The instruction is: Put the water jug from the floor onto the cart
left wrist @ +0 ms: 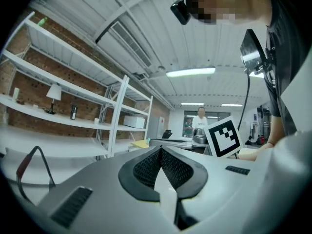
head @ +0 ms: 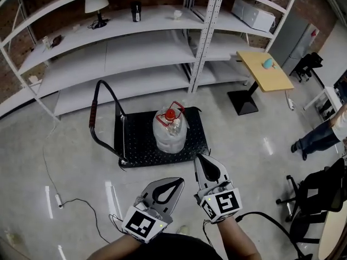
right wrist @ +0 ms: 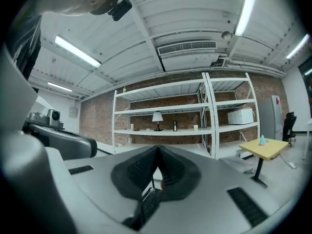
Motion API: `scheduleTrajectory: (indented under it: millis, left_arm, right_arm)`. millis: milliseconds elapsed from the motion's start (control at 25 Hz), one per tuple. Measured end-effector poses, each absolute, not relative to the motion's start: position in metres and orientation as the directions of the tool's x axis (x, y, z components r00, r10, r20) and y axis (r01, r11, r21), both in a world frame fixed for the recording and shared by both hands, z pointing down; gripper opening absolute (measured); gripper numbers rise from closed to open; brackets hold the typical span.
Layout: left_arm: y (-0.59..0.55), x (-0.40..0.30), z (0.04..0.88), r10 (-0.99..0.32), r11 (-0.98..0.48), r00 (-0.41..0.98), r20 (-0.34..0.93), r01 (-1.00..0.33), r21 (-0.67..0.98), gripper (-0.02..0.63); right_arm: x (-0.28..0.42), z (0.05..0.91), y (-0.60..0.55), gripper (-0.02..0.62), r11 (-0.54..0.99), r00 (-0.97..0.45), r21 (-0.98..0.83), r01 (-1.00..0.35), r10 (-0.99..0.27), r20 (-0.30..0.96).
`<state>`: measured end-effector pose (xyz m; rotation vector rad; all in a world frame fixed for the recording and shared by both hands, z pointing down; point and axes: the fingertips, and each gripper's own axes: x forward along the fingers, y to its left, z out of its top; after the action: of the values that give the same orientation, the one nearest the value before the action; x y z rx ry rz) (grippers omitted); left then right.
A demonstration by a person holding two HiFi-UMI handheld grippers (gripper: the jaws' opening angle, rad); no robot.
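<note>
You are holding both tools level and close to your body, well apart from the load. Your left hand-held gripper (left wrist: 160, 151) is showing its jaws pressed together with nothing between them, and your right hand-held gripper (right wrist: 157, 150) is likewise sitting closed and empty.

The water jug (head: 170, 130) is no longer on the floor (head: 244, 161): it is standing upright on the black deck of the cart (head: 138, 142), towards the edge nearer you and away from the cart's push bar (head: 96, 112). Judging by that, the placing is looking done.

If you are planning to touch the jug again, you are dealing with a clear, smooth-walled plastic bottle that is probably heavy if it is carrying water and slippery on its rounded sides. The walls are likely giving a little under a squeeze, so a pinch on the body is risking a slip. The red carrying loop (head: 174, 108) by the red cap (head: 169, 114) is offering the firmest hold; a second gripper steadying the neck or shoulder is looking wise, since a one-sided lift is likely tipping it.
</note>
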<state>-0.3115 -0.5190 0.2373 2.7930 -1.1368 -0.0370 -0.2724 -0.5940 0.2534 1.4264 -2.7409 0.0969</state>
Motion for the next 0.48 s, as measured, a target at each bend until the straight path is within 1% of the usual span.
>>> scheduleTrajectory:
  millis: [120,240,360,480]
  left_arm:
    - [-0.460,-0.278,0.240,-0.718,-0.674,0.692,0.072,-0.718,0.175,0.003]
    - [-0.413,-0.247,0.234,-0.713,-0.673,0.694,0.102,-0.718,0.179,0.003]
    - [-0.385,-0.229,0.224,-0.710,-0.675,0.695,0.112,-0.717,0.174,0.003]
    - [-0.370,-0.223,0.215,-0.709,-0.683,0.698,0.101,-0.715,0.149,0.003]
  right_arm:
    - [-0.242,0.247,-0.535,0.003,0.606,-0.607,-0.040,-0.794,-0.790,0.082]
    - [-0.218,0.246,-0.488,0.003,0.618,-0.621,-0.062,-0.784,-0.777,0.103]
    - [-0.202,0.240,-0.455,0.003,0.616,-0.621,-0.079,-0.784,-0.776,0.110]
    - [-0.195,0.232,-0.436,0.002,0.611,-0.613,-0.058,-0.790,-0.784,0.100]
